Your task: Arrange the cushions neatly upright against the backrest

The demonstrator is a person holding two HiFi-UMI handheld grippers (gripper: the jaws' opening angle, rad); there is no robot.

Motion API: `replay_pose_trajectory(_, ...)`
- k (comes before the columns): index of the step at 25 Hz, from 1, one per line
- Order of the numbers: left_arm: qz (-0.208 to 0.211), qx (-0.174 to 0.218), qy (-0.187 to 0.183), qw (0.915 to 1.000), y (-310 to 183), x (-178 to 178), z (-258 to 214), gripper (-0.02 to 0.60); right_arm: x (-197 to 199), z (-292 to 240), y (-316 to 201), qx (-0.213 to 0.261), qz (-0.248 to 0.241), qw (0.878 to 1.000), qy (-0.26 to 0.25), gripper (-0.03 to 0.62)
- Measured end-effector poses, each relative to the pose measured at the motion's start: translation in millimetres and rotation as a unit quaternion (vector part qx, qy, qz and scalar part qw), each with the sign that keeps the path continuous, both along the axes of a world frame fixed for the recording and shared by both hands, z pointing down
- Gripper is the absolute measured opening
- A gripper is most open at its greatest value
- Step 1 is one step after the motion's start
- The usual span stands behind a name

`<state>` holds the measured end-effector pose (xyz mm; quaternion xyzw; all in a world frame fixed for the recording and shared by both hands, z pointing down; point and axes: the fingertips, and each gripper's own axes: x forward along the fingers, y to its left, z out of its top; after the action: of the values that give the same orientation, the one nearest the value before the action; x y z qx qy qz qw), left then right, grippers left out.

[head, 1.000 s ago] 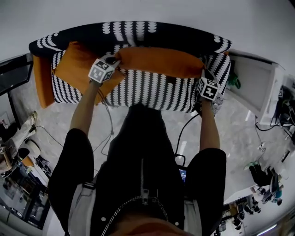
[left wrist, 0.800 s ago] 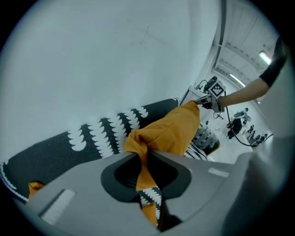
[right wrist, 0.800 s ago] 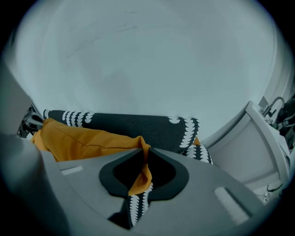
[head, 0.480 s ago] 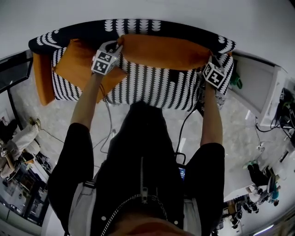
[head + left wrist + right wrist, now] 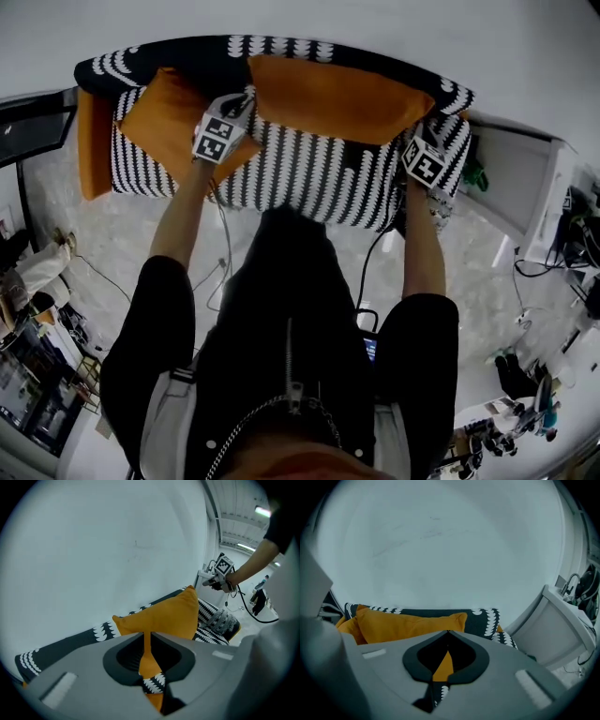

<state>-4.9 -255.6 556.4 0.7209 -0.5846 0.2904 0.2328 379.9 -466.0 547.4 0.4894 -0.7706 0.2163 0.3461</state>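
A long orange cushion (image 5: 333,98) leans against the black-and-white sofa's backrest (image 5: 187,61). My left gripper (image 5: 246,94) is shut on its left corner. A strip of orange fabric runs between those jaws, which have just been closing, in the left gripper view (image 5: 146,634). My right gripper (image 5: 419,131) sits at the cushion's right end. Its jaws have just been closing and their tips meet (image 5: 447,632), with orange fabric pinched behind them. A second, square orange cushion (image 5: 173,117) lies tilted on the left of the seat.
An orange side pad (image 5: 94,141) hangs at the sofa's left arm. A white cabinet (image 5: 525,178) stands close to the sofa's right end. Cables (image 5: 220,272) trail over the pale floor, with clutter at the lower left and lower right. A plain wall rises behind the sofa.
The long cushion has gone from lying on the seat to standing higher against the backrest. Both grippers rose with its ends.
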Motion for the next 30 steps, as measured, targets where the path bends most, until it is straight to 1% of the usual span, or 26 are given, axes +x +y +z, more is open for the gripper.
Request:
replay_pose_trajectory(1,-0.003,0.004,-0.004,1.0000,9.4,6.2,-4.4,0.048,-5.6,1.1,12.9,-0.001,-0.019,1.000,-0.001,0.005)
replay_pose_trajectory(3,-0.010,0.013,-0.015,0.9998,27.6,18.2,-16.2,0.025,-23.8,-1.9,43.2,0.002,-0.074,0.997,0.001,0.005)
replay_pose_trajectory(5,-0.019,0.028,-0.025,0.9991,46.4,29.7,-32.7,0.011,-44.1,-9.1,74.6,0.005,-0.122,0.992,-0.004,0.005)
replay_pose_trajectory(7,-0.029,0.042,-0.035,0.9981,66.6,39.2,-50.4,0.011,-65.4,-17.2,102.8,0.010,-0.161,0.987,-0.014,0.005)
replay_pose_trajectory(12,-0.046,0.056,-0.052,0.9960,108.0,63.1,-78.1,0.011,-107.3,-31.7,158.9,0.016,-0.231,0.972,-0.047,0.004)
replay_pose_trajectory(16,-0.066,0.063,-0.063,0.9938,132.2,60.1,-93.8,0.011,-141.8,-41.0,192.4,0.017,-0.288,0.956,-0.059,0.005)
replay_pose_trajectory(20,-0.084,0.063,-0.067,0.9922,153.4,47.7,-98.7,0.011,-172.0,-45.4,211.4,0.017,-0.315,0.947,-0.065,0.003)
replay_pose_trajectory(23,-0.092,0.060,-0.073,0.9913,169.0,23.6,-89.3,0.011,-201.0,-49.4,222.1,0.019,-0.322,0.943,-0.081,0.005)
replay_pose_trajectory(25,-0.089,0.063,-0.077,0.9910,174.8,5.4,-83.9,0.011,-217.7,-47.9,229.4,0.018,-0.317,0.944,-0.091,0.005)
replay_pose_trajectory(28,-0.085,0.059,-0.067,0.9924,186.8,-25.5,-74.1,0.011,-241.0,-37.6,244.2,0.011,-0.305,0.948,-0.088,0.005)
replay_pose_trajectory(30,-0.091,0.062,-0.062,0.9920,197.1,-62.0,-77.5,0.011,-269.5,-30.7,254.3,0.007,-0.295,0.952,-0.084,0.005)
